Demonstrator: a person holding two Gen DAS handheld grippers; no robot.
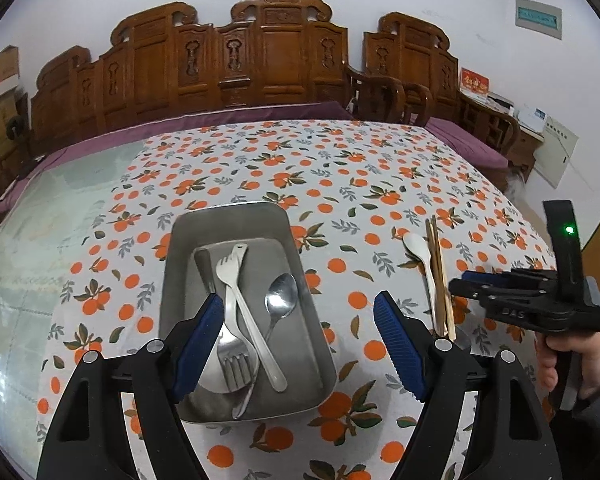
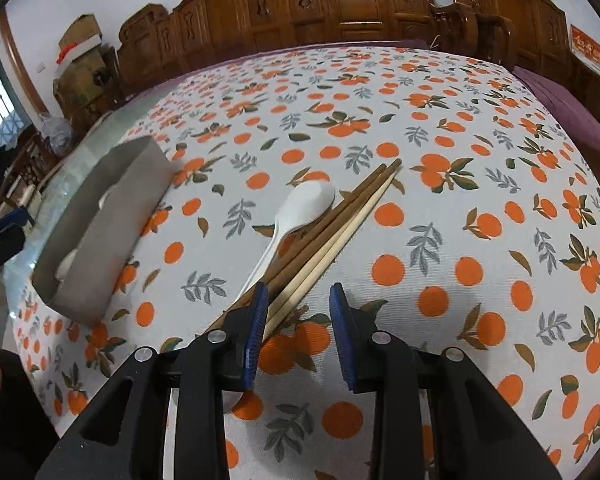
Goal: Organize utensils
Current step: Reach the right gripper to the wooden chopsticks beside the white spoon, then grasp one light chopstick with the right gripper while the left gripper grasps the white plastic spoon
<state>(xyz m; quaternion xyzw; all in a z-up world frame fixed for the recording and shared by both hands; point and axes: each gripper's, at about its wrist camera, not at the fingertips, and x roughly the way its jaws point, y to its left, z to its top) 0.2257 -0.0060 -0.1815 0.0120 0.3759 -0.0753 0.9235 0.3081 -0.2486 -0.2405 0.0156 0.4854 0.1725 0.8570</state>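
A grey metal tray [image 1: 180,240] lies on the orange-print tablecloth and holds two forks [image 1: 230,276], a metal spoon [image 1: 281,296] and other cutlery. My left gripper [image 1: 300,344] hovers open over the tray's near half with nothing between its pads. To the right of the tray lie a white spoon [image 2: 300,208] and several wooden chopsticks [image 2: 340,220], side by side. My right gripper [image 2: 299,320] stands open at their near ends. The chopstick tips run behind its left finger [image 2: 256,332], and the pads press on nothing. In the left wrist view the right gripper [image 1: 466,286] sits beside the chopsticks [image 1: 440,276].
A person's hand [image 1: 572,360] holds the right gripper's handle. The tablecloth [image 2: 460,160] covers most of the table, with bare glass [image 1: 60,220] at its left. Carved wooden benches [image 1: 260,60] with purple cushions stand behind the table. The tray's wall [image 2: 112,216] rises left of the spoon.
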